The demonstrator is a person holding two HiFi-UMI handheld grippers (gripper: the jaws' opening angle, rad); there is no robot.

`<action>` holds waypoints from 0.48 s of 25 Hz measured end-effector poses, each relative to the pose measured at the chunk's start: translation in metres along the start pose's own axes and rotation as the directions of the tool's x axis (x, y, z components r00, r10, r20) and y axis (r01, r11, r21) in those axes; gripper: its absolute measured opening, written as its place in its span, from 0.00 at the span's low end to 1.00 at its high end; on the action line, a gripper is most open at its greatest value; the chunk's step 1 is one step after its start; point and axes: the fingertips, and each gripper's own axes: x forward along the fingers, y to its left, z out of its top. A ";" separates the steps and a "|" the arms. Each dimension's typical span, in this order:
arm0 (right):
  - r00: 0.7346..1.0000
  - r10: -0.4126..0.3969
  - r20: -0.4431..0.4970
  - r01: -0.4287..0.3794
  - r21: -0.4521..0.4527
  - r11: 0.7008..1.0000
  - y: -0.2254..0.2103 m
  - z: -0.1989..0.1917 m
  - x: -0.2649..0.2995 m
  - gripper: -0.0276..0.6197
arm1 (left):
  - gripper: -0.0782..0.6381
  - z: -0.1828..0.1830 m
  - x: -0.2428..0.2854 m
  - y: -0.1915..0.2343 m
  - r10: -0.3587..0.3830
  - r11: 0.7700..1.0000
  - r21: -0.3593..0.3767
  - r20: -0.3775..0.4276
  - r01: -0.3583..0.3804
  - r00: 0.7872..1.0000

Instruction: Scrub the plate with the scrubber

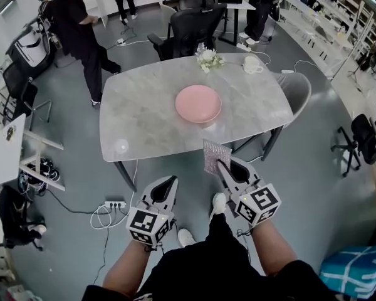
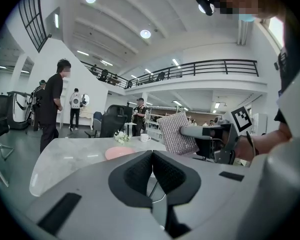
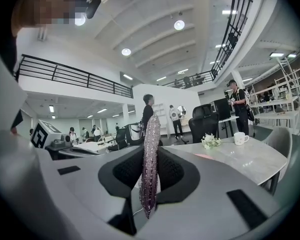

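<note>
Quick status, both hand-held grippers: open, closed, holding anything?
Left hand-held gripper: closed, empty.
Right hand-held gripper: closed on the scrubber.

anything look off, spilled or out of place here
Nothing stands out. The pink plate sits level on the table, the cup and flowers stand upright near the far edge, and nothing is spilled. The scrubber is pinched in the right gripper; the left gripper is shut and empty.
</note>
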 end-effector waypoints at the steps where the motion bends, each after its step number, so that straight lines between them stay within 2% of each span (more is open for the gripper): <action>1: 1.000 0.011 -0.002 -0.011 0.000 1.000 -0.007 0.001 0.006 0.16 | 0.13 0.003 0.007 0.003 0.007 1.000 0.000 -0.001 -0.007 1.000; 12: 0.994 0.107 -0.035 -0.106 0.021 0.994 -0.093 0.018 0.074 0.16 | 0.13 0.023 0.096 0.038 0.105 0.994 -0.042 -0.012 -0.105 0.994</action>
